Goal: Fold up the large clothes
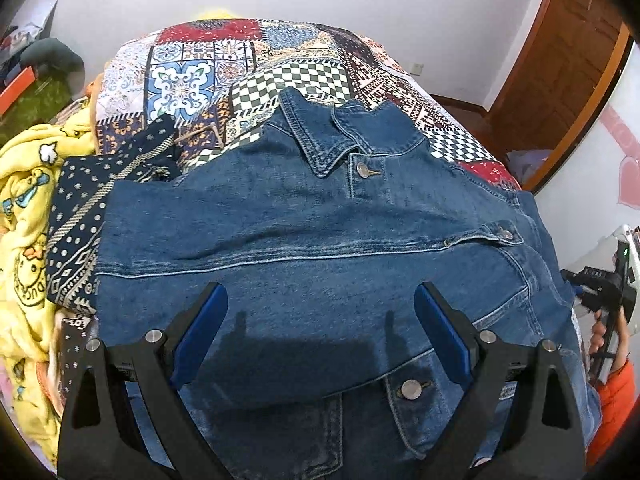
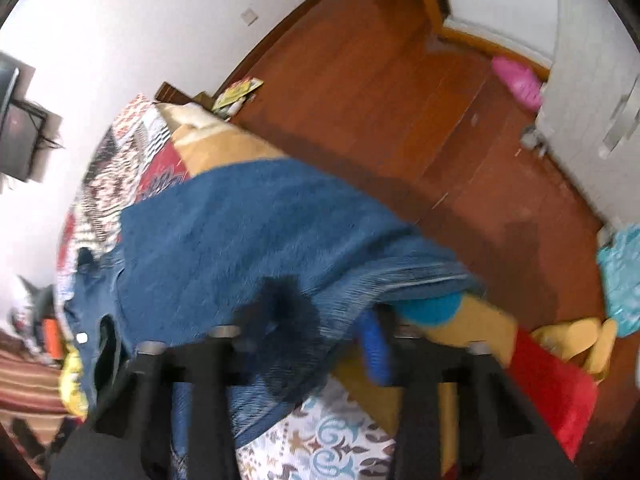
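Observation:
A blue denim jacket [image 1: 320, 208] lies front up on the patchwork bedspread [image 1: 240, 64], collar toward the far side, one sleeve folded across the chest. My left gripper [image 1: 320, 308] hovers just above its lower part, open wide with nothing between the blue pads [image 1: 208, 320]. In the blurred right wrist view, my right gripper [image 2: 326, 320] is at the jacket's [image 2: 240, 232] edge near the bed side, fingers drawn close with bunched denim hem between them. The right gripper [image 1: 608, 280] also shows at the left wrist view's right edge, held by a hand in an orange sleeve.
A yellow cartoon blanket [image 1: 24, 208] and a navy patterned garment [image 1: 80, 200] lie left of the jacket. Beyond the bed's edge is wooden floor [image 2: 400, 100] with yellow slippers [image 2: 592, 344], a red item [image 2: 560, 392], a pink bag [image 2: 516, 80] and teal cloth [image 2: 620, 272].

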`<state>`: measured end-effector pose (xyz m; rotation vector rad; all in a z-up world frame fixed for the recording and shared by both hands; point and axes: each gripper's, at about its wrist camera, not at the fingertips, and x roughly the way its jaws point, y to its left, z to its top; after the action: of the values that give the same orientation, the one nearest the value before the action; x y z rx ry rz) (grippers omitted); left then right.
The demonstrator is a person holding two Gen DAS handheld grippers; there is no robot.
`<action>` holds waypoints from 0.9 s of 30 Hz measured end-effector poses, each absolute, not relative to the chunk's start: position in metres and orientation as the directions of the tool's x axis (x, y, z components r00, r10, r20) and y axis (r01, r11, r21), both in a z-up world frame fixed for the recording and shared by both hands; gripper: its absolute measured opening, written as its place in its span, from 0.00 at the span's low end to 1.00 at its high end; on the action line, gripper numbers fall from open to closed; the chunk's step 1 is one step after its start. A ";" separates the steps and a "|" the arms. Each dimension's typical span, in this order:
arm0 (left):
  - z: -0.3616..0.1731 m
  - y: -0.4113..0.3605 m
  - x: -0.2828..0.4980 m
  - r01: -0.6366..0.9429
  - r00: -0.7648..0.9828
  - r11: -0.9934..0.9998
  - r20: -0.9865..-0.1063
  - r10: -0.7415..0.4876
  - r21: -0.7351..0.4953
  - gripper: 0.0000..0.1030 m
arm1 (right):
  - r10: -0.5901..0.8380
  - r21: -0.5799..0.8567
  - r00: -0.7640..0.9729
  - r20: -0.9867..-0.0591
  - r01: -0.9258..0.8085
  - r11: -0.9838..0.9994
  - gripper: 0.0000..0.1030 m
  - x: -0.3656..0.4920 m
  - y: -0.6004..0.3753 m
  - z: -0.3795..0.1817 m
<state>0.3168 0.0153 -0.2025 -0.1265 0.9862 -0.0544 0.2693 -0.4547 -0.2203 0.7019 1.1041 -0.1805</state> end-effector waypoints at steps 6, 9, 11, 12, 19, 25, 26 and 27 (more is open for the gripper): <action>-0.190 0.019 0.304 0.000 0.580 0.993 -0.809 -0.096 -0.118 0.92 | 0.107 0.332 0.539 -0.836 0.341 0.880 0.11 0.270 -0.431 -0.159; -0.183 0.022 0.299 0.003 0.592 0.992 -0.799 -0.104 -0.127 0.92 | 0.142 0.360 0.623 -0.769 0.239 0.902 0.10 0.269 -0.413 -0.112; -0.176 0.024 0.296 0.005 0.605 0.991 -0.789 -0.107 -0.130 0.92 | 0.173 0.362 0.673 -0.719 0.150 0.920 0.10 0.268 -0.392 -0.080; -0.171 0.024 0.294 0.007 0.613 0.991 -0.782 -0.109 -0.133 0.92 | 0.194 0.357 0.688 -0.700 0.101 0.929 0.10 0.268 -0.379 -0.066; -0.145 0.023 0.279 0.044 0.653 0.991 -0.747 -0.126 -0.129 0.92 | 0.370 0.308 0.640 -0.673 -0.212 0.927 0.10 0.264 -0.277 -0.047; -0.141 0.010 0.270 0.090 0.645 0.989 -0.750 -0.147 -0.116 0.92 | 0.432 0.351 0.442 -0.786 -0.257 0.900 0.10 0.267 -0.232 -0.115; -0.142 0.006 0.270 0.102 0.638 0.988 -0.755 -0.152 -0.112 0.92 | 0.434 0.356 0.416 -0.799 -0.255 0.899 0.10 0.266 -0.231 -0.122; -0.143 0.002 0.271 0.114 0.631 0.987 -0.760 -0.157 -0.109 0.92 | 0.432 0.357 0.391 -0.813 -0.252 0.900 0.10 0.265 -0.227 -0.130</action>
<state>0.2708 0.0017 -0.1431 -0.0518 0.8742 -0.1552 0.2653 -0.2269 -0.1305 0.1862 1.0863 0.4374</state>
